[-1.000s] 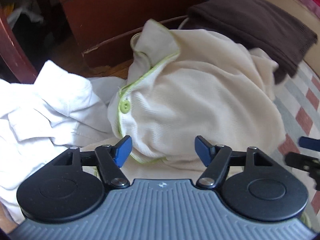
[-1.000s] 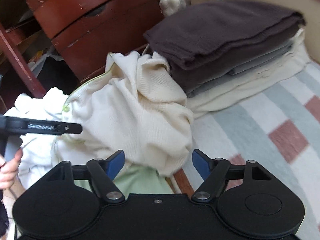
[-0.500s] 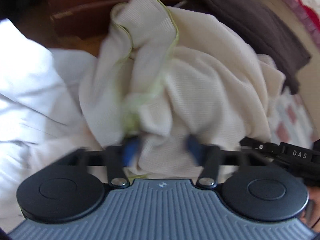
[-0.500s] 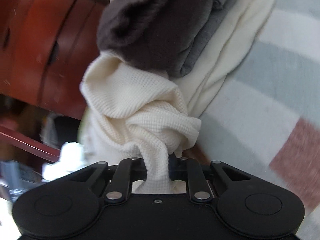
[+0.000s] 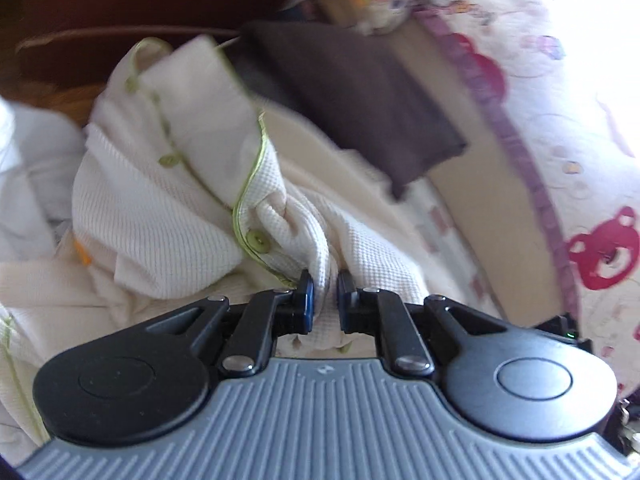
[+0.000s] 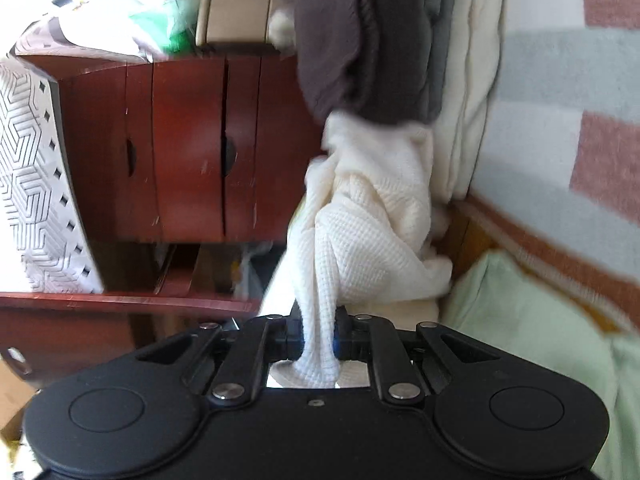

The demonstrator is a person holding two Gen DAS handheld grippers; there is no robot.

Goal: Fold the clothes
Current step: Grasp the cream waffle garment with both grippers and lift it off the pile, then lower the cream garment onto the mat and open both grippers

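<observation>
Both tongs, left (image 5: 324, 292) and right (image 6: 318, 330), pinch cream garment (image 5: 160, 208); no legible writing.

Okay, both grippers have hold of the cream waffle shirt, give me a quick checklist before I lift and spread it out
1. Left gripper shut on the cream shirt: ok.
2. Right gripper shut on the same shirt: ok.
3. Grips at matching corners or seams: cannot tell, the fabric is bunched.
4. Shirt free of the folded brown sweater: not ok, its far end reaches the stack.
5. White garment apart from the shirt: cannot tell.
</observation>
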